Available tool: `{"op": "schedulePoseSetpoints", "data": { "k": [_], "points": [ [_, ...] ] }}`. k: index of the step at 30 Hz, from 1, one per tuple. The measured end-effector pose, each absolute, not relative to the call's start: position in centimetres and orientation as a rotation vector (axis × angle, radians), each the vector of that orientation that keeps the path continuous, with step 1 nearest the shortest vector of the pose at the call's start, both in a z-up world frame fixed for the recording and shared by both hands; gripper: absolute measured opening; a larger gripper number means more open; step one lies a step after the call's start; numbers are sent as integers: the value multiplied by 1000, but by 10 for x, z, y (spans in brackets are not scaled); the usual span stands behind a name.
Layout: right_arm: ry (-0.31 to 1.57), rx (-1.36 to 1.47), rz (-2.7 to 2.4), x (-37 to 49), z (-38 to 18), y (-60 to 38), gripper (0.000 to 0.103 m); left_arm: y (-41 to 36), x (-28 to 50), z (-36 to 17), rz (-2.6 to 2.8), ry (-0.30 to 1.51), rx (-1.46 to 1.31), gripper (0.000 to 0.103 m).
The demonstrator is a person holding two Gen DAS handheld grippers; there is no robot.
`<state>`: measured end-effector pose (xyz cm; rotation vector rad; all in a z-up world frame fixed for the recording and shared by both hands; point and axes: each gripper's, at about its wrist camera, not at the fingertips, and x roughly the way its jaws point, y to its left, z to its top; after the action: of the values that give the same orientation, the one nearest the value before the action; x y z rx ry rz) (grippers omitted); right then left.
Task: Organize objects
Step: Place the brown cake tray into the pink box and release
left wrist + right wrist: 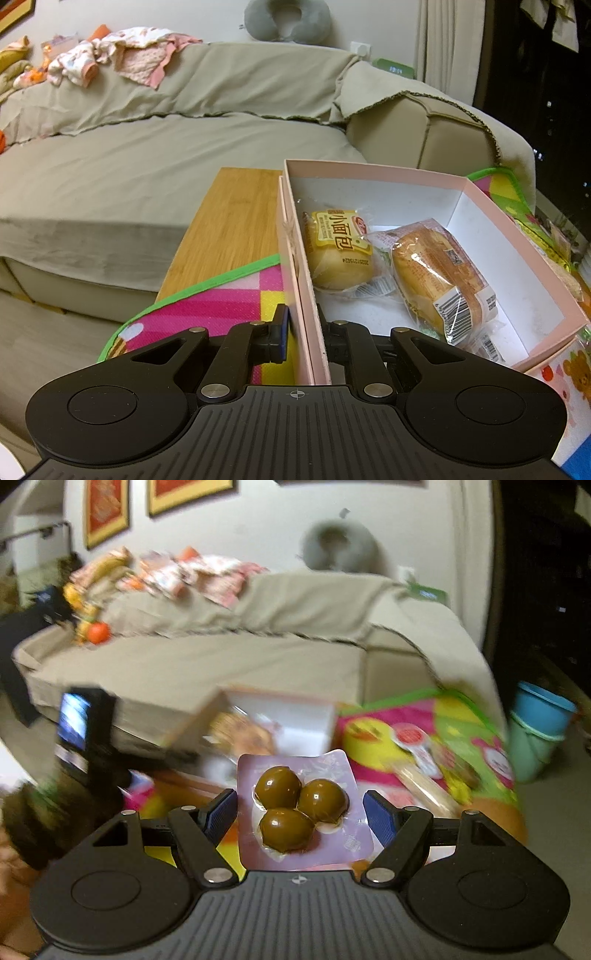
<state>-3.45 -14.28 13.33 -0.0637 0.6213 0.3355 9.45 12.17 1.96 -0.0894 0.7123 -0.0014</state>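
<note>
My left gripper (303,332) is shut on the near left wall of a pink cardboard box (436,177), one finger inside and one outside. In the box lie two wrapped bread buns: a yellow-labelled one (340,251) and one in a clear orange wrapper (439,284). My right gripper (300,812) holds a lilac packet with three brown balls (301,805) between its blue pads (221,812), above the table. The pink box shows blurred beyond it in the right wrist view (280,716).
The box stands on a colourful play mat (221,306) over a wooden table (236,210). A beige sofa (147,155) with clothes (122,55) is behind. More snack packets (417,760) lie on the mat to the right. A blue bucket (539,720) stands far right.
</note>
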Motion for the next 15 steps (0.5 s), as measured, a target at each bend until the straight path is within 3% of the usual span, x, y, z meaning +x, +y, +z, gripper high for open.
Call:
{"op": "schedulePoseSetpoints", "data": {
  "k": [8, 15],
  "points": [
    [521, -97, 409, -13, 164, -102, 75, 123, 94, 20, -6, 711, -94, 14],
    [550, 9, 388, 68, 182, -88, 75, 124, 95, 21, -13, 711, -101, 15]
  ]
}}
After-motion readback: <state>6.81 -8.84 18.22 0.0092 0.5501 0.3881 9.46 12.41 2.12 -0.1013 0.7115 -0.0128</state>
